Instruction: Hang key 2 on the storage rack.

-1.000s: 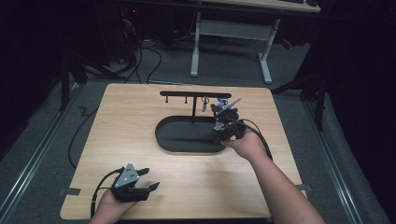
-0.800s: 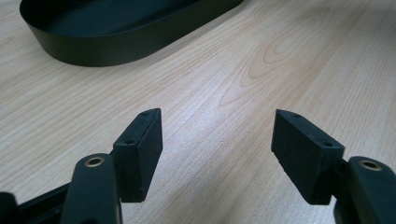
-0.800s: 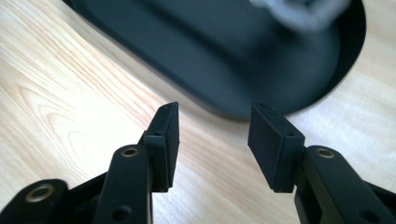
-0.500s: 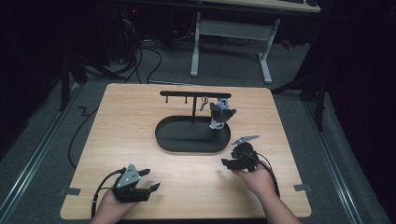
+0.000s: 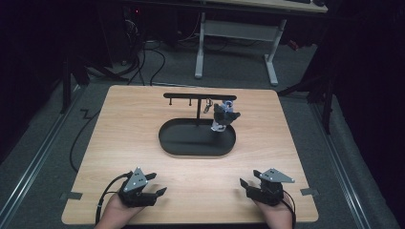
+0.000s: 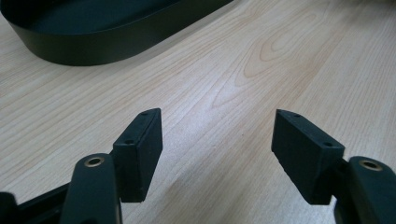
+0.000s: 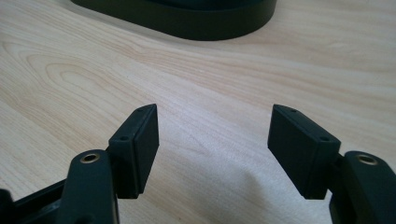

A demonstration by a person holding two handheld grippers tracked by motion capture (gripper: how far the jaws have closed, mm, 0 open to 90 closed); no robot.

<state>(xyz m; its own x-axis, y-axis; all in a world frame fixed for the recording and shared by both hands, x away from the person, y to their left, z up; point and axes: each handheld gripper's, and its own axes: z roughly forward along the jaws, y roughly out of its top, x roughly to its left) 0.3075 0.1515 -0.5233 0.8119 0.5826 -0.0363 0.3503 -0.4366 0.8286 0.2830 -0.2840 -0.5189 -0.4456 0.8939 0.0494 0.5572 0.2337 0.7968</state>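
both claws wide apart, empty: left claw (image 5: 154,185), right claw (image 5: 247,182)

A small grey and white object (image 5: 222,116) hanging on the black stand (image 5: 198,97) is too small to identify. The oval black tray (image 6: 93,32) is cut off by the top edge in both gripper views.

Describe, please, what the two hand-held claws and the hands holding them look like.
The left claw and right claw are matching black tools. Each carries a grey three-cornered plate on top and trails a black cable. Their jaws are flat rectangular black pads with small screw holes, on arms with brass-coloured pivot rivets. The hands appear bare, with no sleeve visible.
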